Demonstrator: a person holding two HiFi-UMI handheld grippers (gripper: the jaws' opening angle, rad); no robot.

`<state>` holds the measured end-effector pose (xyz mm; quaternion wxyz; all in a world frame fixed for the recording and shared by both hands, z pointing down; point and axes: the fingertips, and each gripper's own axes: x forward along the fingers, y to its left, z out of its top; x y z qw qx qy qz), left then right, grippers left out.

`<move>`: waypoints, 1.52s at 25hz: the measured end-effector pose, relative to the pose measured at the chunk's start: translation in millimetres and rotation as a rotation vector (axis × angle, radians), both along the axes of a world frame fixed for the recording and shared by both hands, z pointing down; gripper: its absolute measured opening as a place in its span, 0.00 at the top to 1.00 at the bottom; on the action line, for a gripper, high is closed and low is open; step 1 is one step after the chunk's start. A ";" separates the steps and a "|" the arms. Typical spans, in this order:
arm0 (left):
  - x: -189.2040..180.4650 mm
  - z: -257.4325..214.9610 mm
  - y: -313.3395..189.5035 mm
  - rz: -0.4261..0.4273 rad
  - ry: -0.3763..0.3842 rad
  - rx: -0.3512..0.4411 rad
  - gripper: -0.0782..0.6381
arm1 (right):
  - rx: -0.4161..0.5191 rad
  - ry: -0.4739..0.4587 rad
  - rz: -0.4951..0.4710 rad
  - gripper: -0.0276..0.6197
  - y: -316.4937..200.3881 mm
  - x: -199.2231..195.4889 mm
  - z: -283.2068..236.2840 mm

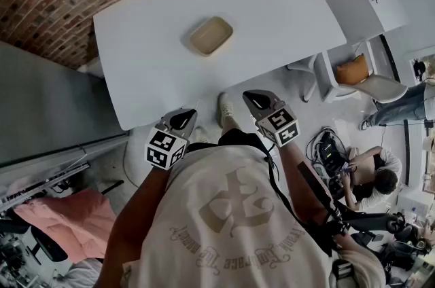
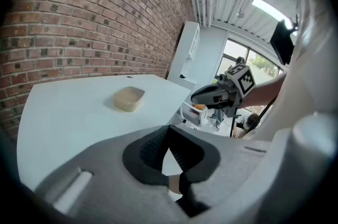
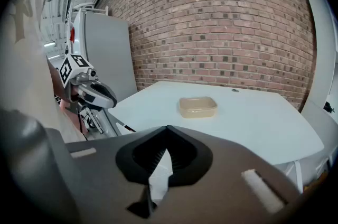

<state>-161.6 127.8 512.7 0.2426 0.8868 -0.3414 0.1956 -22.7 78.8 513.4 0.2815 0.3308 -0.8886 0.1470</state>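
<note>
Beige, shallow rectangular plastic tray [image 1: 211, 35] sits toward the far middle of your white table [image 1: 292, 8], well apart from both tools. You hold your left tool [image 1: 182, 119] and right tool [image 1: 257, 100] at the table's near edge, close to your body. Each has its jaws together at the tips, with nothing between them.

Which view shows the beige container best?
The right gripper view: the beige container appears largest there, with rim and side wall clear. The head view shows it from above; the left gripper view shows it smaller, at an angle.
</note>
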 end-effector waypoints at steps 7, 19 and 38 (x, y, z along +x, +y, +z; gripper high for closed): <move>13.9 0.4 9.5 0.032 0.002 0.004 0.88 | 0.023 -0.022 0.037 0.95 12.4 12.6 -3.8; 33.4 -5.5 10.4 0.087 0.008 0.020 0.88 | 0.038 -0.026 0.078 0.95 22.2 32.4 -11.0; 36.3 3.4 -30.9 0.037 -0.040 -0.023 0.88 | 0.034 -0.054 0.042 0.95 -45.3 40.9 -3.6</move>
